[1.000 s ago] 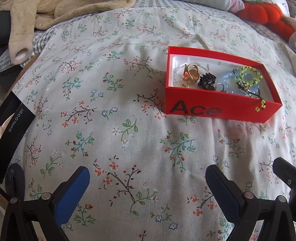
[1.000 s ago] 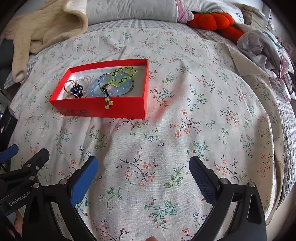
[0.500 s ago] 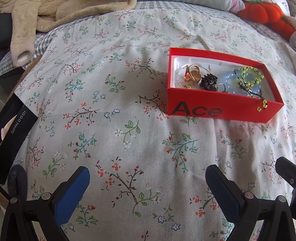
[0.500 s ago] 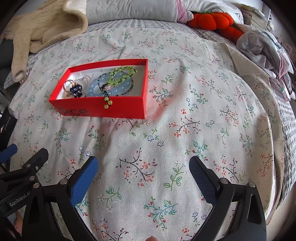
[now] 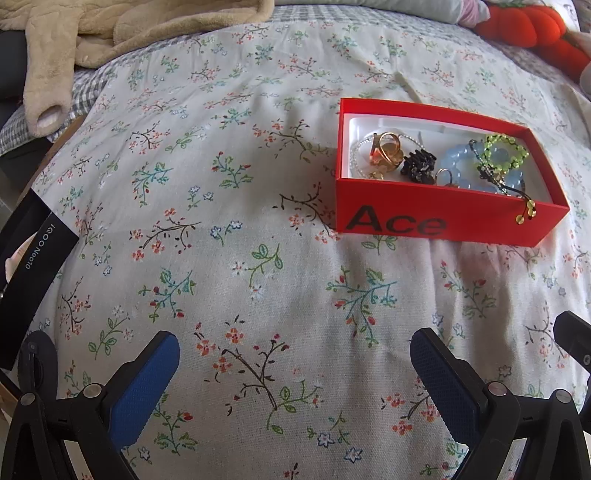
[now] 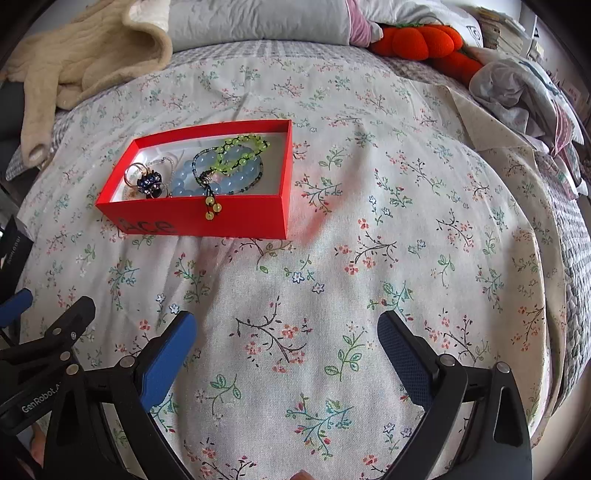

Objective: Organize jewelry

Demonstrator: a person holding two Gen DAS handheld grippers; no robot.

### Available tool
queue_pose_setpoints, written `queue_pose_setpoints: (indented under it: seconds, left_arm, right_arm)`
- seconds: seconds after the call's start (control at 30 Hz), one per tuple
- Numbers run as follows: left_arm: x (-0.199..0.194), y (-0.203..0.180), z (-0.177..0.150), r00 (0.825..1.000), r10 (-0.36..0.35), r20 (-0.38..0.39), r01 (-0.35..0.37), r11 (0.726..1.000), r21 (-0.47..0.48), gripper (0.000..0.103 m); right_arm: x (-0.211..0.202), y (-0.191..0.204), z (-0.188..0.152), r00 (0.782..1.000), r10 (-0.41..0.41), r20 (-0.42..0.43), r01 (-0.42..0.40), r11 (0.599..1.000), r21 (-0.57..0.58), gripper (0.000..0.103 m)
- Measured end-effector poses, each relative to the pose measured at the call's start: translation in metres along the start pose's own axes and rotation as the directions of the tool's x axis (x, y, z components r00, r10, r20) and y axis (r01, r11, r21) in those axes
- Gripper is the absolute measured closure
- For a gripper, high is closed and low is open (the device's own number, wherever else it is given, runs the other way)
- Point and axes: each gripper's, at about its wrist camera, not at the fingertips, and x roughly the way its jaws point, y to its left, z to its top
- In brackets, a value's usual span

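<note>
A red "Ace" box (image 5: 436, 221) (image 6: 236, 218) sits on the floral bedspread. It holds a gold ring (image 5: 386, 151), a dark beaded piece (image 5: 419, 166) (image 6: 149, 182), a pale blue bead bracelet (image 5: 456, 158) (image 6: 221, 173) and a green bead bracelet (image 5: 504, 153) (image 6: 240, 147). The green bracelet's tassel (image 5: 526, 214) (image 6: 212, 210) hangs over the front wall. My left gripper (image 5: 295, 373) is open and empty, near and left of the box. My right gripper (image 6: 288, 350) is open and empty, near and right of the box.
A beige fleece garment (image 5: 92, 44) (image 6: 74, 62) lies at the far left. An orange plush (image 5: 532, 26) (image 6: 424, 40) and a grey pillow (image 6: 258, 18) lie at the back. Crumpled clothes (image 6: 524, 92) sit at the right. A black box (image 5: 26, 266) stands at the left edge.
Both views have shifted only slightly; the left gripper has drifted a little, so the box sits marginally lower in its view. Both grippers stay open.
</note>
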Motion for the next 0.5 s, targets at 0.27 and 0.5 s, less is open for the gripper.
queue_pose_setpoints:
  seconds: [0.27,0.5]
  left_arm:
    - [0.0017,0.0016,0.0005,1.000,-0.001,-0.006,0.001,1.000,-0.006,0.000]
    - [0.0025,0.0010,0.0007,1.000,-0.011,-0.013,0.011,1.000,-0.004,0.000]
  right_arm:
    - [0.0001,-0.0007,-0.0002,1.000,-0.002,0.001,0.002,1.000,0.002,0.003]
    - [0.0002,-0.0004,-0.0006,1.000,-0.002,0.001,0.002,1.000,0.002,0.003]
